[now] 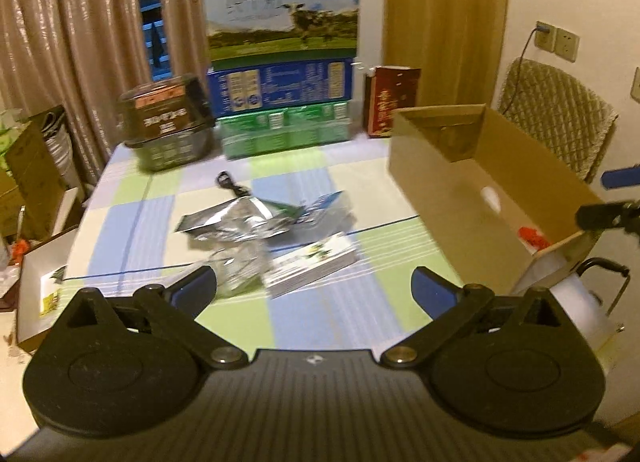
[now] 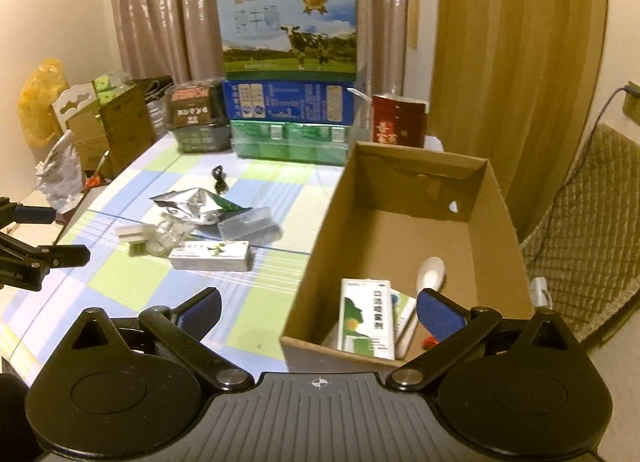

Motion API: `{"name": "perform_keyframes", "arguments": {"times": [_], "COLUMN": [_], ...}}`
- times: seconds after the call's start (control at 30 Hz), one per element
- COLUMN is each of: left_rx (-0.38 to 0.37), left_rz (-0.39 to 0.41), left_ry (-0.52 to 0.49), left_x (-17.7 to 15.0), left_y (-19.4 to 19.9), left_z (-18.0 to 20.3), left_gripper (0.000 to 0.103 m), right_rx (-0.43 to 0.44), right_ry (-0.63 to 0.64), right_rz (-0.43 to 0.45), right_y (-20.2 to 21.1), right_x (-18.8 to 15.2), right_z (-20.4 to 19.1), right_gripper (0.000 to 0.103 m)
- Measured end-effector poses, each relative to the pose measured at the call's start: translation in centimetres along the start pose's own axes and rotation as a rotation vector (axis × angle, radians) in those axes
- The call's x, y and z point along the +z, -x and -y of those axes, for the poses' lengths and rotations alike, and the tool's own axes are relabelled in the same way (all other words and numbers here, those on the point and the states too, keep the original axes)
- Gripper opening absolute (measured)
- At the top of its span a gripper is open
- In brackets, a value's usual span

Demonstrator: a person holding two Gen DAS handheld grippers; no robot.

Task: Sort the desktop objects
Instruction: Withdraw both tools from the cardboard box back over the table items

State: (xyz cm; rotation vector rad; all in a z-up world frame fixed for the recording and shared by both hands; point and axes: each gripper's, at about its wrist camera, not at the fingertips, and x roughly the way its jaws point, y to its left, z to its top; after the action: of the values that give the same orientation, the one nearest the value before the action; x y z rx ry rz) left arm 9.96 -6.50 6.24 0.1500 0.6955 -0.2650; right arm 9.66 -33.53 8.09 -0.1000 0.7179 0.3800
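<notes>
Bench [image 2: 120, 246]: checked cloth, bare at the near edge. Cardboard box [image 2: 316, 238] at 3 o'clock holds a green carton [image 2: 366, 318] and white spoon [image 2: 430, 270]. Foil pouch [image 1: 236, 222] and flat packet [image 1: 314, 268] lie at 12 o'clock beyond the left gripper [image 1: 314, 288]. Right gripper [image 2: 318, 312] straddles the box's near left corner. Both sets of fingers spread wide, empty.

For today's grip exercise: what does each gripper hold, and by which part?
Nothing. The left gripper and the right gripper both have open jaws with nothing between them.
</notes>
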Motion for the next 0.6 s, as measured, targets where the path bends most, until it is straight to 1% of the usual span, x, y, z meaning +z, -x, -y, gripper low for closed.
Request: {"name": "perform_keyframes", "arguments": {"times": [0.17,0.3,0.47,0.6], "left_rx": [0.036,0.049,0.046,0.027], "left_rz": [-0.018,-0.031,-0.052,-0.064], "left_ry": [0.005,0.009,-0.009,-0.052], "left_x": [-1.3,-2.0,-2.7,-3.0], "left_y": [0.4,0.4,0.1,-0.5], "left_z": [-2.5,-3.8,-5.1,-5.7], "left_gripper": [0.102,0.102,0.102,0.102], "right_rx": [0.034,0.064,0.102,0.124], "right_ry": [0.028,0.067,0.154,0.241], "right_rz": [0.001,0.004,-0.001,-0.011], "right_y": [-0.6,-0.9,-1.9,-2.9], "right_x": [0.2,0.5,0.7,0.6], "right_z": [-1.7,-3.2,-5.0,-6.3], "right_gripper": [0.101,0.101,0.101,0.101]}}
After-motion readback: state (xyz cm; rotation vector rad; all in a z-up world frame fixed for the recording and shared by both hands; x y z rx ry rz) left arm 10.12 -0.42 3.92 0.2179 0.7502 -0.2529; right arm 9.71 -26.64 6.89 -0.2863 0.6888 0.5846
